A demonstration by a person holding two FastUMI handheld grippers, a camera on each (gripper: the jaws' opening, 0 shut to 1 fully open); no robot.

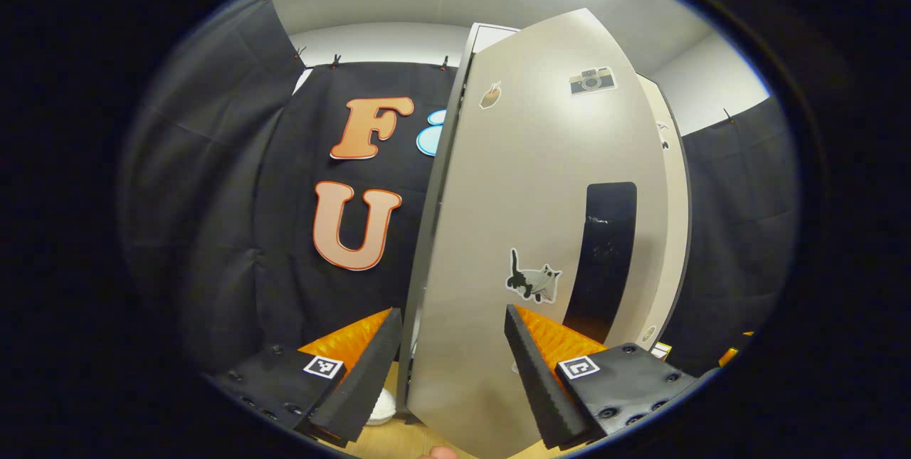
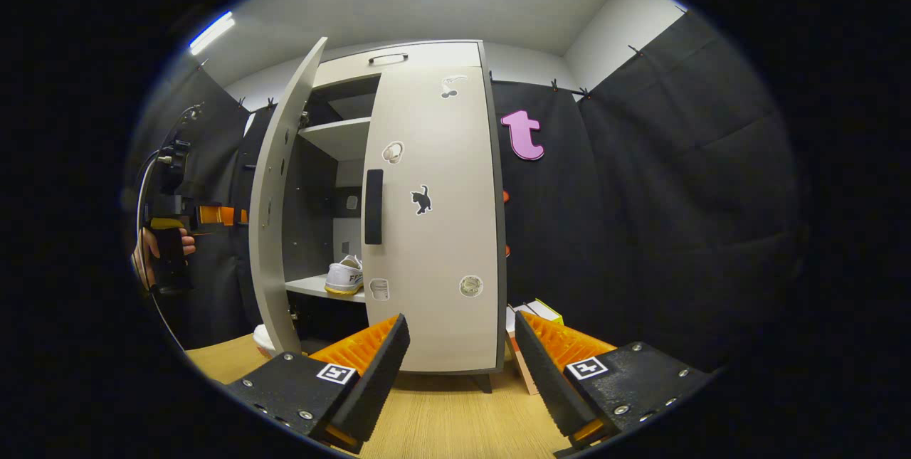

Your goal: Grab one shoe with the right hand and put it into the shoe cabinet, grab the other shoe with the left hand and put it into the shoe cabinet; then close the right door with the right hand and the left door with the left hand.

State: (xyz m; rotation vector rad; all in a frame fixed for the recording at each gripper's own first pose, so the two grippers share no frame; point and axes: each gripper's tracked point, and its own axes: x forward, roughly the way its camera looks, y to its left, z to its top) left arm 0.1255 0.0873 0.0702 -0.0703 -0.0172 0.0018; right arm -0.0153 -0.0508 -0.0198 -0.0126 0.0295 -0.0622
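The grey shoe cabinet [image 2: 427,60] stands ahead in the right gripper view. Its right door [image 2: 434,245] is shut and its left door [image 2: 281,210] swings half open. A white shoe [image 2: 345,275] rests on the middle shelf inside. Low by the foot of the open door lies a white rounded thing [image 2: 263,340], perhaps the other shoe [image 1: 381,405]. My left gripper [image 1: 452,345] is open, close against the left door's outer face [image 1: 519,196], whose lower part lies between the fingers. Beyond that door, a hand holds it [image 2: 167,245]. My right gripper [image 2: 459,352] is open and holds nothing, well short of the right door.
A black handle [image 1: 605,260] runs down the left door, another [image 2: 374,206] down the right door. Flat boxes [image 2: 534,317] lean beside the cabinet's right foot. Black cloth walls close in on both sides. The floor [image 2: 441,416] is light wood.
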